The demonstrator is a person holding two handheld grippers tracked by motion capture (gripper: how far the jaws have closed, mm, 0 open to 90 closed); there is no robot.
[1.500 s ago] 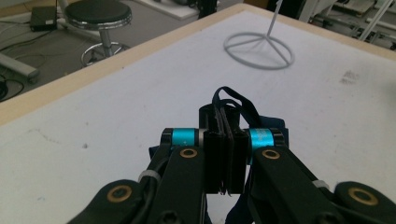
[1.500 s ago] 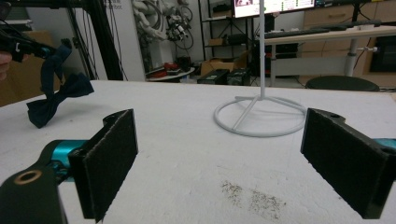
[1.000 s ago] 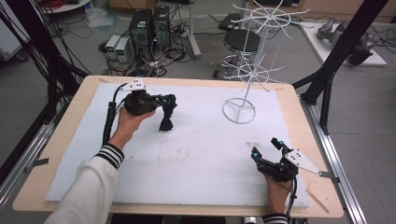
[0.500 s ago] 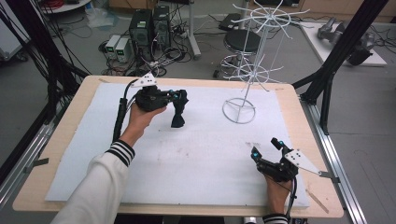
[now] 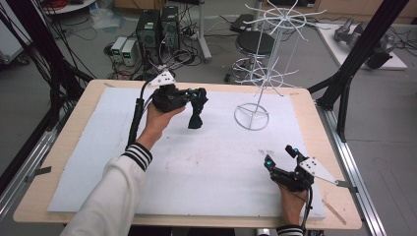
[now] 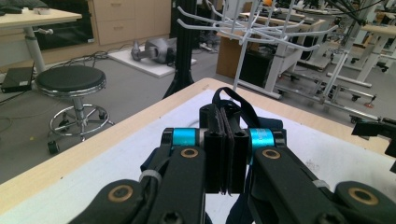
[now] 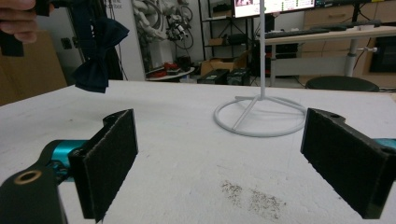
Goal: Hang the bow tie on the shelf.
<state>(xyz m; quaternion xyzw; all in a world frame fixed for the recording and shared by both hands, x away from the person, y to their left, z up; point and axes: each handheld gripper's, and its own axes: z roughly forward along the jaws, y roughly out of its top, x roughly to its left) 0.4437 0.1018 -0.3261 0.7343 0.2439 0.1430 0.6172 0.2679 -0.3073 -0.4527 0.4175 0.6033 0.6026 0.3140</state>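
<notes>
A dark navy bow tie (image 5: pixel 195 114) hangs by its strap from my left gripper (image 5: pixel 198 93), held above the white mat at the back left. In the left gripper view the jaws press together on the black strap (image 6: pixel 232 99). The bow tie (image 7: pixel 97 52) dangles at the upper left of the right gripper view. A white wire rack (image 5: pixel 252 115) with hooked arms stands on its ring base at the back centre-right, a short way right of the bow tie. My right gripper (image 5: pixel 280 155) rests on the mat near the front right corner, its jaws wide apart with nothing between them.
The white mat (image 5: pixel 98 152) covers most of the wooden table (image 5: pixel 59 147). A faint dark smudge (image 7: pixel 252 196) marks the mat just ahead of the right gripper. Off the table's far edge stand a black stool (image 5: pixel 255 44) and computer cases (image 5: pixel 157 24).
My left hand has lifted the bow tie and carried it to the right, closer to the wire rack. The right gripper has stayed where it was.
</notes>
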